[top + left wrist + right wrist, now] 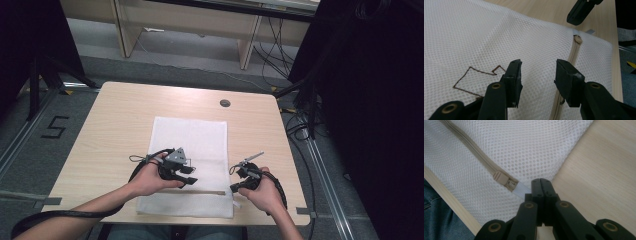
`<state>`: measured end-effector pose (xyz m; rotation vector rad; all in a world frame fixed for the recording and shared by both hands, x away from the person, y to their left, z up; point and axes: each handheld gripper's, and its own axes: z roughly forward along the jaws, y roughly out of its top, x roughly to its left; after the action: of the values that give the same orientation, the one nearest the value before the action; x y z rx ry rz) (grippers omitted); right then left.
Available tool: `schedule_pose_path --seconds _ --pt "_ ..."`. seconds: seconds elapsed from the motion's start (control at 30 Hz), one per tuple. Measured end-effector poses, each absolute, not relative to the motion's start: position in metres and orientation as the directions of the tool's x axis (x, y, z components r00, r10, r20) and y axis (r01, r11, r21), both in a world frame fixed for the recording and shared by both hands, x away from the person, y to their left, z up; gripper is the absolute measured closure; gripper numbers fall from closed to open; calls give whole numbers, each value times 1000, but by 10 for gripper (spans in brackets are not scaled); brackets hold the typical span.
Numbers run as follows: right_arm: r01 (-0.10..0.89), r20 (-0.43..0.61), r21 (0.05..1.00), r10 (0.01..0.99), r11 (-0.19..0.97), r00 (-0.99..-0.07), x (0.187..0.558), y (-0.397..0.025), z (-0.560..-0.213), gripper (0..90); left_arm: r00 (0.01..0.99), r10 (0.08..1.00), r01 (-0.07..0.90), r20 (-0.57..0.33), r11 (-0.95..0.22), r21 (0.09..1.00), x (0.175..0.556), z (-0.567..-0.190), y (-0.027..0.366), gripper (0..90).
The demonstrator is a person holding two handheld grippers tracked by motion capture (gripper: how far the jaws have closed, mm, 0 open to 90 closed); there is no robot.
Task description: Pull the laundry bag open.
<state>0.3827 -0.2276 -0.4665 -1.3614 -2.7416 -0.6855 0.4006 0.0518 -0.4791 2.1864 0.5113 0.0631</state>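
Left tongs [537, 75] agape over mesh bag [474, 37] — right tongs [540, 185] closed beside zipper pull [500, 177].

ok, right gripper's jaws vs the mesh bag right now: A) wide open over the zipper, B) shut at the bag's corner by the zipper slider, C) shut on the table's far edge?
B: in the right gripper view the right gripper has its jaws pressed together at the corner of the mesh bag, beside the zipper slider.

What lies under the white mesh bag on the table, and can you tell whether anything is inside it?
The mesh bag lies flat on the wooden table. Its zip looks shut, and nothing shows through the netting; whether it holds anything cannot be told.
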Motion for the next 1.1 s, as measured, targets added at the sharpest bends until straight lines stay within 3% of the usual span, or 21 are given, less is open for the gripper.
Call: schedule_pose_path --seconds 0.53,0.73,1.1 --pt "750 199 353 739 559 -644 380 -220 -467 900 942 303 302 -146 -571 763 391 -483 22 595" --pt "682 170 384 679 622 -714 380 -222 -465 900 950 265 290 -163 -570 768 388 -484 11 600" --pt "728 221 329 701 601 -678 380 -219 -471 900 961 233 262 -149 -596 759 383 -489 -5 619"
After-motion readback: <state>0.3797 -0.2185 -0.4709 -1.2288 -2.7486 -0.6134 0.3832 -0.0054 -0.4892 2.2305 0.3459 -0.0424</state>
